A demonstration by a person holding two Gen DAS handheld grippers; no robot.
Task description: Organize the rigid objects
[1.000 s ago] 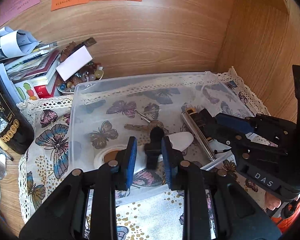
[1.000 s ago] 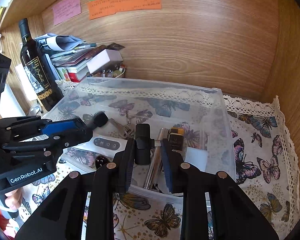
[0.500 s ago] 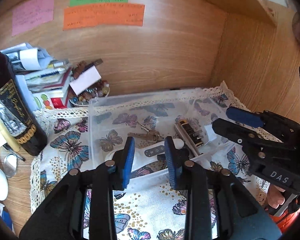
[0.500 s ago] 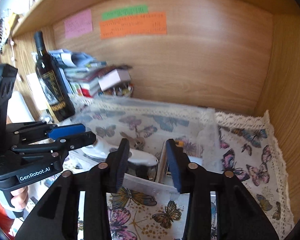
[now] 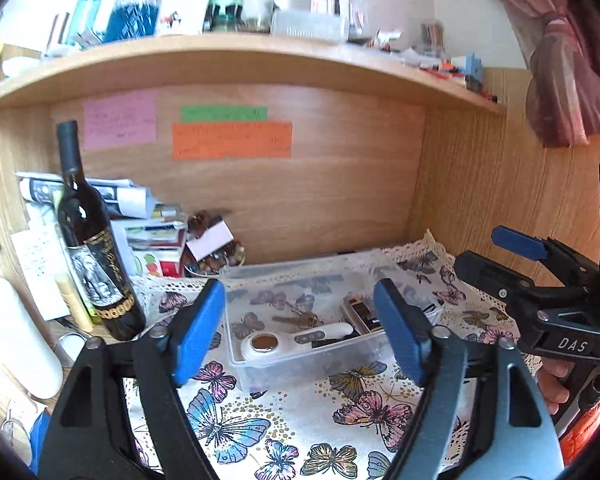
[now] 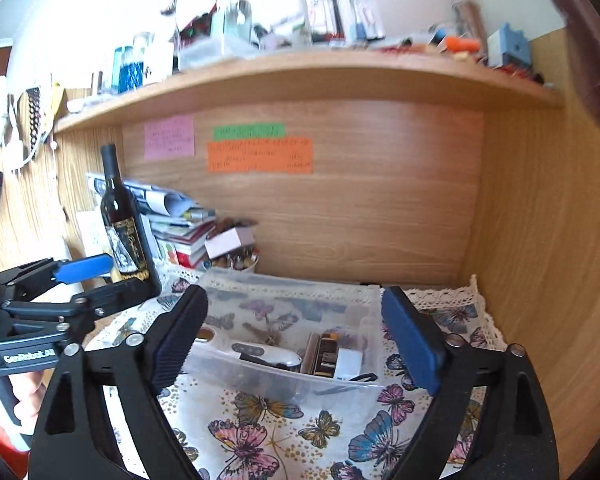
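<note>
Left tongs (image 5: 300,328): spread wide, nothing between the blue pads; held above the near edge of the butterfly cloth (image 5: 284,420), clear of the bin.
Right tongs (image 6: 296,344): also spread wide and empty; near side of the bin, not touching it.
Clear plastic bin (image 5: 260,364): sits on the cloth, centre of the bench, near the far wooden back panel.
Bin contents: white handheld device (image 5: 296,340) with a round brown pad and a row of buttons, lying along the near wall; keys (image 5: 296,320) behind it; dark rectangular item with a gold end (image 5: 360,312) to the right, possibly a lighter, too blurred to confirm.
Right-wrist view: same device (image 6: 268,354) in the bin, with a small white block (image 6: 348,364) at the right end.
Wine bottle (image 5: 92,256): upright, left of the bin, apart from it.
Paper and book stack (image 5: 148,224): far left, behind the bottle.
Back panel: pink, green and orange notes (image 5: 232,146).
</note>
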